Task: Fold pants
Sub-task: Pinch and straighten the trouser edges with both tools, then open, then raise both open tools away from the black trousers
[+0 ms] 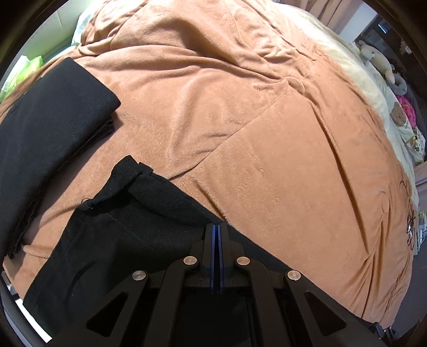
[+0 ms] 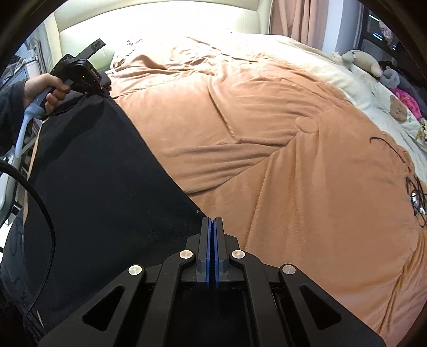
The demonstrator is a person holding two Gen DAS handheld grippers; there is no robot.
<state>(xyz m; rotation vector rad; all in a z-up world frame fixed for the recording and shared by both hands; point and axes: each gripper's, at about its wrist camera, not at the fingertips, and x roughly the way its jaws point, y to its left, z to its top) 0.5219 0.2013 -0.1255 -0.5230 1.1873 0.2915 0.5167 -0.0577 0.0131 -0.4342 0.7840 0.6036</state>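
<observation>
Both pinching the pants edge — left gripper, right gripper. Lift level, keep tension even — carry over without dragging blanket.

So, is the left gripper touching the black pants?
Touching. The left wrist view shows the left gripper shut on the edge of the black pants.

pants plain black; blanket tan-orange, dark line drawing near edge; sheet cream; gripper pads blue; curtain dusty pink.
</observation>
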